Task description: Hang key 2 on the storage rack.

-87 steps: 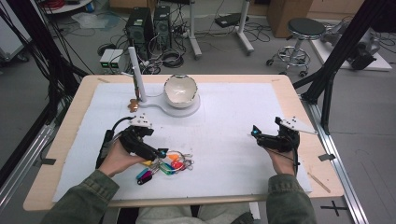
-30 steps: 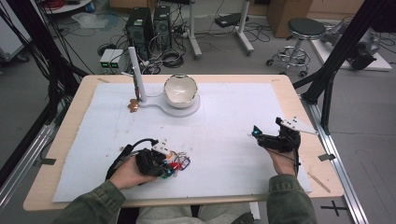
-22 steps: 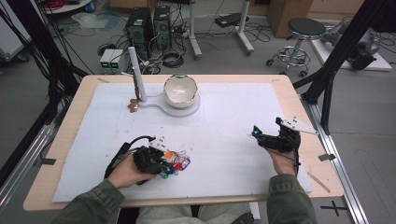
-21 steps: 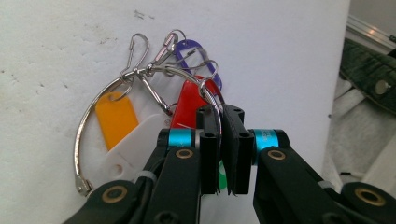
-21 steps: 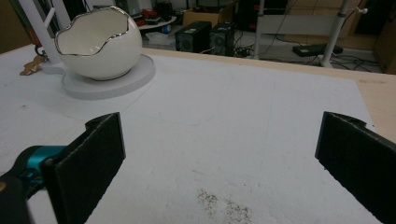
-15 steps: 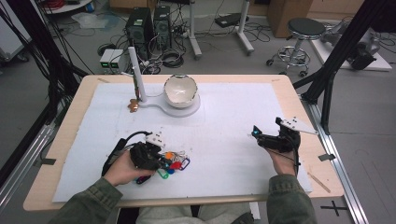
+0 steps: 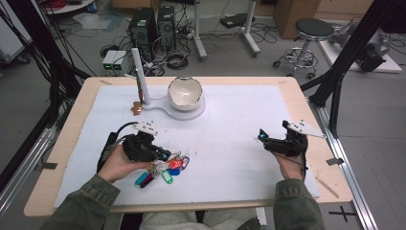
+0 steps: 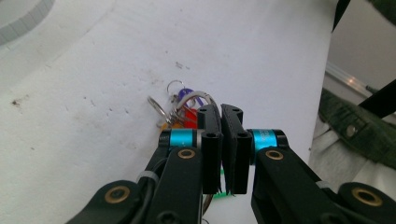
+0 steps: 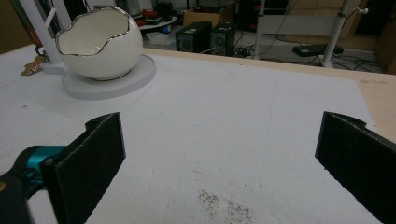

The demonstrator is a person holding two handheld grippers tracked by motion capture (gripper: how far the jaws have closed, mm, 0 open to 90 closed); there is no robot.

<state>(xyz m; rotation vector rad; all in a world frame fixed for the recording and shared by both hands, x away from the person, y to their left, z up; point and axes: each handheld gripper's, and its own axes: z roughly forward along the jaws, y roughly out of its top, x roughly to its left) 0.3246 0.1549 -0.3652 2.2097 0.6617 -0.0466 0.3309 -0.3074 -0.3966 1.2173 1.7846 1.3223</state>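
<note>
Your left gripper sat at about 7 o'clock on the white surface, with its jaws clenched together. In the left gripper view the two black pads met almost face to face right over the bunch of keys, though I could not tell whether a ring or tag was actually pinched between them. The bunch lay just ahead of and under those jaws: rings and the red and purple tags fanned out beyond the tips, while in the high view the green and blue tags trailed back toward your left hand. Its long axis ran roughly from 8 o'clock to 2 o'clock across the surface, close to the line of the gripper.

Your right gripper rested well apart at about 4 o'clock, jaws released wide and holding nothing, pointed toward the egg-shaped bowl on its round base at 12 o'clock.

By my judgement the left was far nearer the keys, so any lift fell to it.
</note>
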